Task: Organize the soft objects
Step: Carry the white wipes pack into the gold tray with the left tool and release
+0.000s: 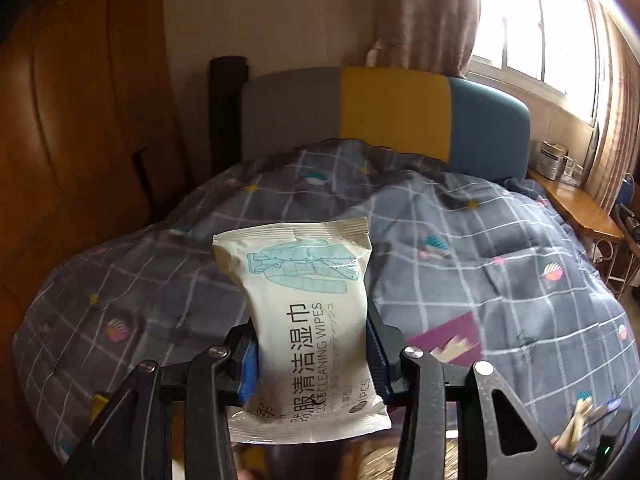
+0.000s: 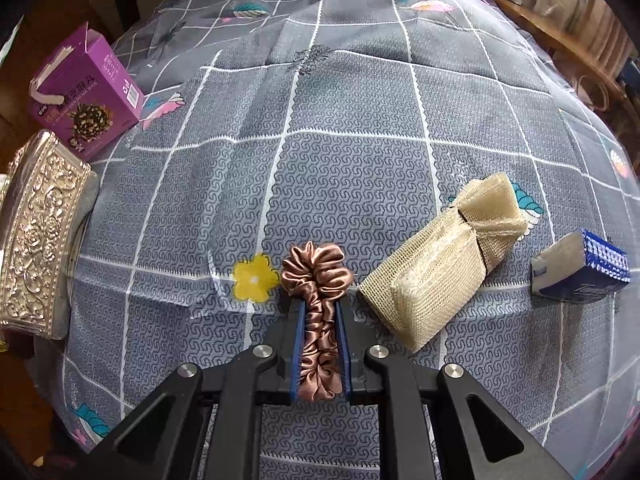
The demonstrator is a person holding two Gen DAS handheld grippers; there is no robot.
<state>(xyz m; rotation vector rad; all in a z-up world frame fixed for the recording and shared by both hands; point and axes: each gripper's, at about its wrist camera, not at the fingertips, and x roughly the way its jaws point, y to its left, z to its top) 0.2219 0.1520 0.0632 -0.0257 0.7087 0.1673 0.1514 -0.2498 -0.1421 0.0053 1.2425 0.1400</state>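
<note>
Each gripper, left gripper (image 1: 312, 354) and right gripper (image 2: 320, 340), has black angular linkage arms with round silver screws and 2 blue-edged fingers.

Two boxes (image 2: 86, 92) (image 2: 40, 236), two sponges (image 2: 440, 264) (image 2: 580, 268).

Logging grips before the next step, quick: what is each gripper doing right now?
Left gripper: closed on the pack of cleaning wipes.
Right gripper: closed on the brown satin scrunchie.
</note>
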